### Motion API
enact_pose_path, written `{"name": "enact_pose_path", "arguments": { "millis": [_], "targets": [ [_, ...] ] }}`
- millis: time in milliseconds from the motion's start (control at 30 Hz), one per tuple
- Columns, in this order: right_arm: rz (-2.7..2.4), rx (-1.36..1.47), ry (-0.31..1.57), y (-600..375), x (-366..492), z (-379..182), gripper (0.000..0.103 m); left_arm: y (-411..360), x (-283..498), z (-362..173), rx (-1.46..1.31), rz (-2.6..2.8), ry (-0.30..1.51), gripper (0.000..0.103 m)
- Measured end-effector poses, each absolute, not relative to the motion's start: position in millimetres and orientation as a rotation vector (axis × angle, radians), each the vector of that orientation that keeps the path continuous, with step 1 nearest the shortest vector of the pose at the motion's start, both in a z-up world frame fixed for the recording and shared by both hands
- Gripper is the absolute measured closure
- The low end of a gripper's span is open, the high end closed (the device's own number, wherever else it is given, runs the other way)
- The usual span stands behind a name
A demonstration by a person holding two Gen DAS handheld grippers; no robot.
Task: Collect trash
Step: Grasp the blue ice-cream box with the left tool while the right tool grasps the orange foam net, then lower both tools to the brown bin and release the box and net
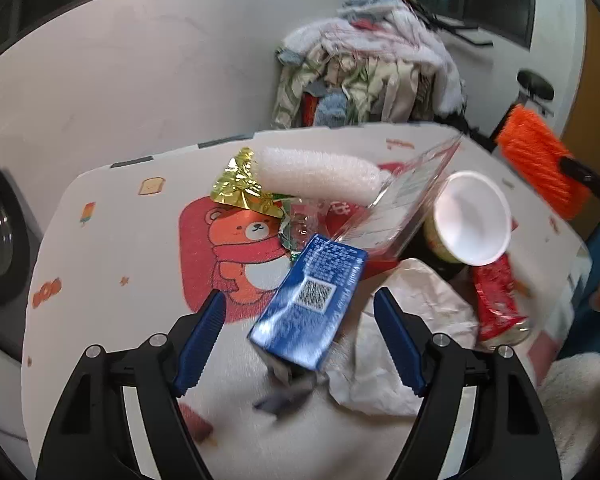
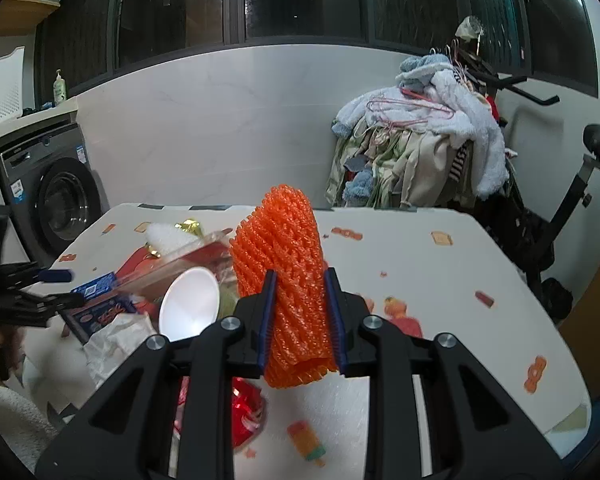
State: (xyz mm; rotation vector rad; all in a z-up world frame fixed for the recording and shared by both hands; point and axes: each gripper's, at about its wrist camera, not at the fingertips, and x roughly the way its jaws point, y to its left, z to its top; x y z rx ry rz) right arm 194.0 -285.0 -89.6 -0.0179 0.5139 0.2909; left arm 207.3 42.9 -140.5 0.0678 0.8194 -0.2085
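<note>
A heap of trash lies on the cartoon-print table [image 1: 112,240]: a blue carton [image 1: 308,300], gold foil [image 1: 240,184], a white foam net [image 1: 316,172], a clear plastic box [image 1: 404,200], a white cup [image 1: 472,216], a red wrapper [image 1: 496,300] and crumpled white paper [image 1: 412,320]. My left gripper [image 1: 300,296] is open and straddles the near end of the blue carton, its pads clear of it. My right gripper [image 2: 300,276] is shut on an orange foam net [image 2: 284,264], held upright above the table to the right of the heap.
A washing machine [image 2: 56,204] stands to the left beyond the table. A rack piled with clothes [image 2: 420,144] and an exercise bike [image 2: 580,184] stand behind it to the right. A white fluffy cushion [image 1: 572,392] sits at the near right edge.
</note>
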Motion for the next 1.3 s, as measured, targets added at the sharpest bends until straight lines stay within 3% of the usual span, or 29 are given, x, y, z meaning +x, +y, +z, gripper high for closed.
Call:
{"name": "enact_pose_path", "arguments": {
  "millis": [33, 67, 200, 533, 900, 1100, 1300],
  "targets": [
    [0.289, -0.012, 0.518, -286.4, 191.2, -92.2, 0.076, 40.9, 210.5, -144.1, 0.080, -0.211, 0.832, 0.036],
    [0.288, -0.007, 0.525, -286.4, 186.0, -94.6, 0.076, 37.1, 214.9, -150.4, 0.101, -0.226, 0.861, 0.049],
    [0.290, 0.009, 0.548, -287.3, 174.9, -101.8, 0.076, 29.1, 208.9, -149.2, 0.185, -0.218, 0.834, 0.059],
    [0.310, 0.007, 0.522, -282.7, 149.7, -85.4, 0.076, 29.2, 175.1, -108.2, 0.215, -0.166, 0.757, 0.059],
    [0.361, 0.000, 0.497, -267.5, 98.5, -68.0, 0.077, 22.9, 78.3, -71.3, 0.090, -0.311, 0.681, 0.059],
    [0.379, -0.001, 0.490, -267.5, 65.1, -65.0, 0.076, -7.7, 16.8, -84.5, 0.124, -0.490, 0.658, 0.059],
    [0.394, 0.006, 0.522, -271.8, 38.3, -81.1, 0.076, -47.9, -21.8, -140.2, 0.222, -0.615, 0.764, 0.059]
  ]
}}
